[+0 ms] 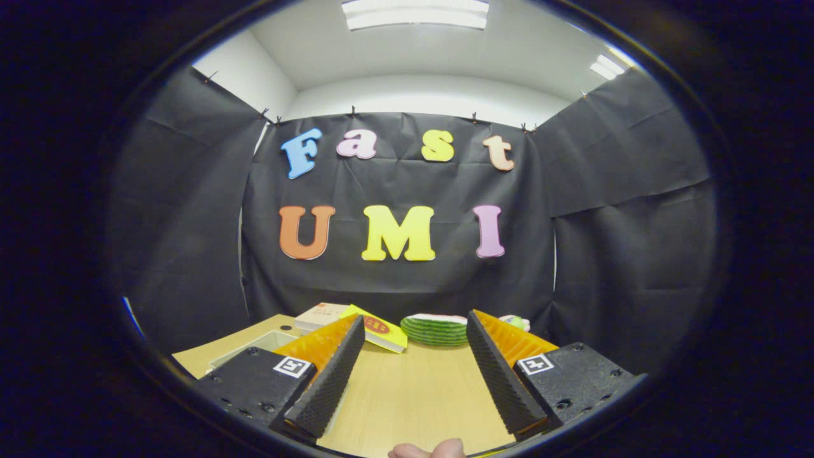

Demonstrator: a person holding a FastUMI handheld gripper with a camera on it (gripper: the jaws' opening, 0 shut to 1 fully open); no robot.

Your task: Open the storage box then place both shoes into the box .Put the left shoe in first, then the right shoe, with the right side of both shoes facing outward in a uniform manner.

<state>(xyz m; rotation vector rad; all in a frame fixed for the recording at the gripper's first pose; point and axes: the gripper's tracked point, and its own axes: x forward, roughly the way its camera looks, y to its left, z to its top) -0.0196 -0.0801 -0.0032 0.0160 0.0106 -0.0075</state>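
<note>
My gripper (415, 320) is open and held level above a light wooden table (413, 394), with only bare tabletop between its fingers (331, 381). Left of the left finger lies a pale, white-rimmed container (270, 345), partly hidden by that finger; I cannot tell whether it is the storage box. Nothing touches either finger.
Beyond the fingertips, at the table's far edge, lie a yellow flat packet (381, 331), a white flat box (321, 313) and a green striped round object (435, 331). A person's fingertip (427, 450) shows just under the fingers. Black cloth walls close the booth behind and on both sides.
</note>
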